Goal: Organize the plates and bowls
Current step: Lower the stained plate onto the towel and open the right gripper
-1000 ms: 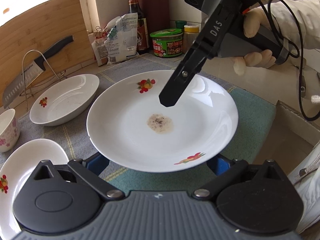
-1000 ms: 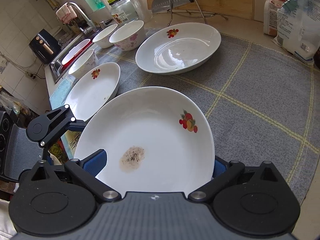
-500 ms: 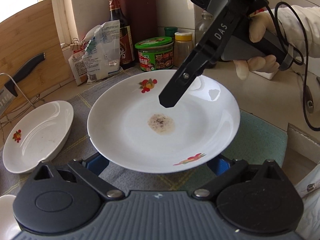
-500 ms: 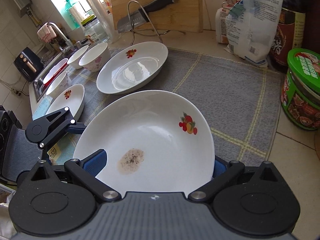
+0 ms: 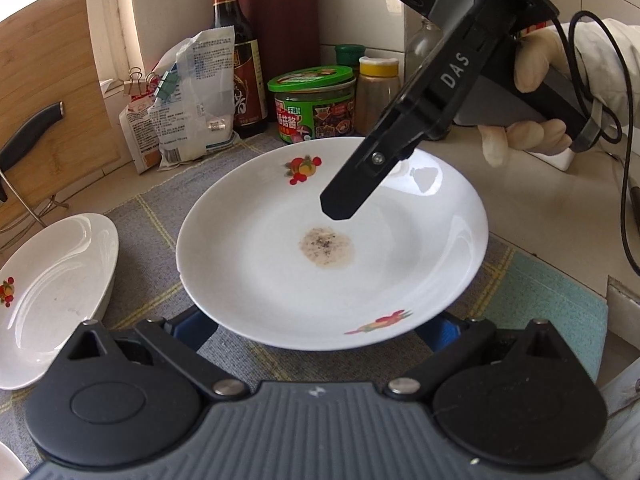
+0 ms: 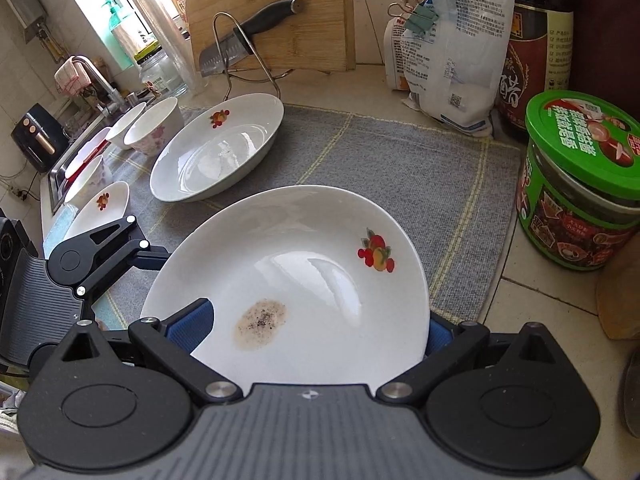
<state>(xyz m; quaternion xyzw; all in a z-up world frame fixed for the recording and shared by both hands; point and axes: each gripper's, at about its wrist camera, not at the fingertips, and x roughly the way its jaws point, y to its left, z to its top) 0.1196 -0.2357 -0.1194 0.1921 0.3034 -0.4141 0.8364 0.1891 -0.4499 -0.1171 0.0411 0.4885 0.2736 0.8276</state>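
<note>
A white plate [image 5: 332, 248] with fruit prints and a brown speckled stain is held in the air above the grey mat [image 6: 400, 168]. It also shows in the right wrist view [image 6: 304, 280]. My left gripper [image 5: 316, 328] and my right gripper [image 6: 316, 332] each straddle its rim, blue pads on either side; how tightly they hold is hidden. The right gripper's finger [image 5: 352, 196] reaches over the plate in the left wrist view. A deeper white dish [image 6: 216, 148] lies on the mat to the left. A smaller plate [image 6: 100, 208] and several bowls [image 6: 154, 126] lie further left.
A green-lidded jar [image 6: 580, 184], a dark sauce bottle [image 5: 236, 56] and a clipped white bag [image 6: 452, 52] stand along the back right. A cutting board [image 6: 268, 12] and a knife on a wire rack [image 6: 248, 36] stand behind the dishes. A sink [image 6: 76, 156] is at far left.
Both grippers have carried the plate to the right along the counter, toward the jar and bottles. The other dishes have slid left in both views.
</note>
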